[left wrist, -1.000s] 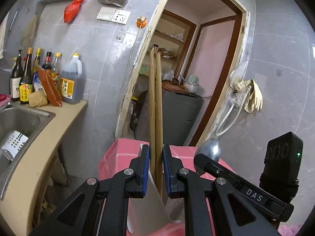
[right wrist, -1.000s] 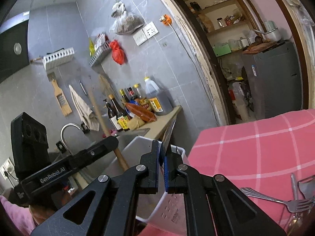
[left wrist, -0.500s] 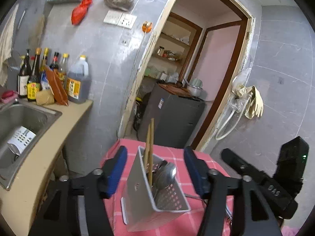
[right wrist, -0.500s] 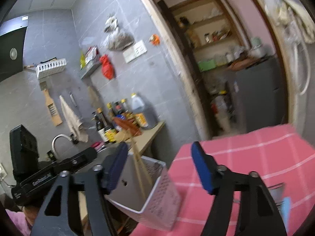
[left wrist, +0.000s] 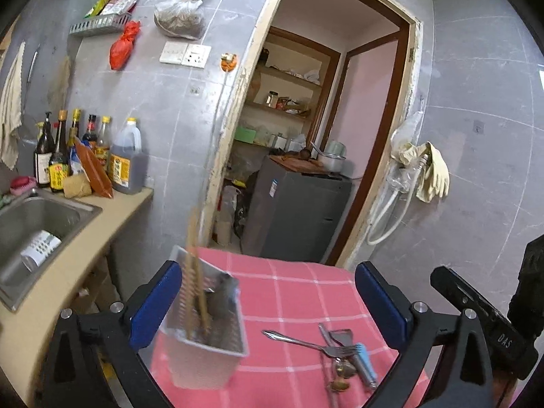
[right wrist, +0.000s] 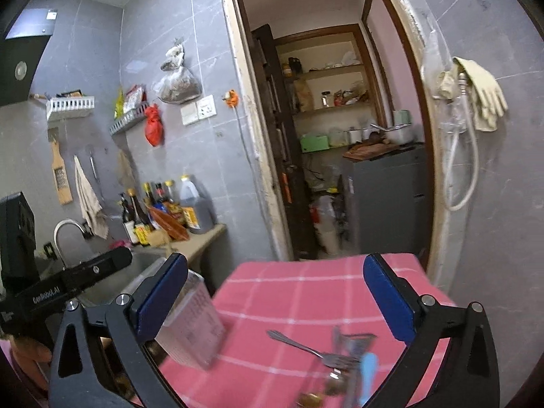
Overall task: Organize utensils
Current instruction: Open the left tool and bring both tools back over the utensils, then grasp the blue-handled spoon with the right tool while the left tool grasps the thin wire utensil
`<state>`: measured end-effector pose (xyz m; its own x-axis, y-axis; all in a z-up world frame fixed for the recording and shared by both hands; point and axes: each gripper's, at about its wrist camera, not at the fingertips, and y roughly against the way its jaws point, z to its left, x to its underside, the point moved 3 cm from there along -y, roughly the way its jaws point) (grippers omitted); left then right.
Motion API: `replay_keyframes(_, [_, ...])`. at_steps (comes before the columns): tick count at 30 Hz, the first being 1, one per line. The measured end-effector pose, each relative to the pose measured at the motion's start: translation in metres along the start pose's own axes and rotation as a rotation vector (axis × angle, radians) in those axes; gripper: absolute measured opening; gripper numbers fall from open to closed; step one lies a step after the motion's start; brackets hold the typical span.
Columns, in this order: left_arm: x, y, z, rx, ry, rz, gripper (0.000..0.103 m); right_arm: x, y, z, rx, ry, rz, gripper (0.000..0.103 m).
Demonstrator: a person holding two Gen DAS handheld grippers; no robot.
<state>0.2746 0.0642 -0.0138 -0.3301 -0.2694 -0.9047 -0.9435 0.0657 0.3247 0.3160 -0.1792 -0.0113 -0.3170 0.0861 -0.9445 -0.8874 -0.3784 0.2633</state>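
Observation:
A white perforated utensil holder (left wrist: 207,346) stands on the pink checked tablecloth (left wrist: 299,292) near its left edge. Wooden chopsticks (left wrist: 193,289) and a metal spoon stand in it. My left gripper (left wrist: 268,306) is open and empty above the table, its left finger beside the holder. A pile of loose utensils (left wrist: 343,350) with a fork and a blue-handled tool lies to the right. My right gripper (right wrist: 275,299) is open and empty. In its view the holder (right wrist: 193,326) is at left and the blurred utensil pile (right wrist: 343,357) at lower right.
A counter with a steel sink (left wrist: 30,227) and several sauce bottles (left wrist: 88,156) runs along the left. A doorway behind the table opens onto a grey cabinet (left wrist: 299,217). Rubber gloves (left wrist: 431,176) hang on the right wall.
Both grippers opened: the left let go of the chopsticks, the right of the spoon, and both now stand in the holder. Both grippers pulled back and up.

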Motion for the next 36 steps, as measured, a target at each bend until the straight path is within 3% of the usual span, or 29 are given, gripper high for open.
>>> replay_keyframes(6, [0.027, -0.005, -0.034, 0.005, -0.023, 0.027, 0.102, 0.016, 0.015, -0.042, 0.052, -0.001, 0.049, 0.102])
replay_keyframes(14, [0.066, -0.025, -0.066, 0.0, -0.058, 0.076, 0.103, 0.045, 0.004, -0.092, 0.072, -0.035, 0.128, 0.102])
replay_keyframes(26, [0.134, -0.083, -0.072, 0.007, -0.017, 0.284, 0.102, 0.109, -0.04, -0.135, -0.037, -0.165, 0.324, 0.101])
replay_keyframes(30, [0.15, -0.097, -0.073, 0.038, -0.024, 0.354, 0.1, 0.129, -0.06, -0.138, -0.065, -0.186, 0.388, 0.085])
replay_keyframes(36, [0.169, -0.124, -0.07, 0.075, 0.011, 0.482, 0.076, 0.148, -0.086, -0.134, -0.103, -0.204, 0.466, 0.063])
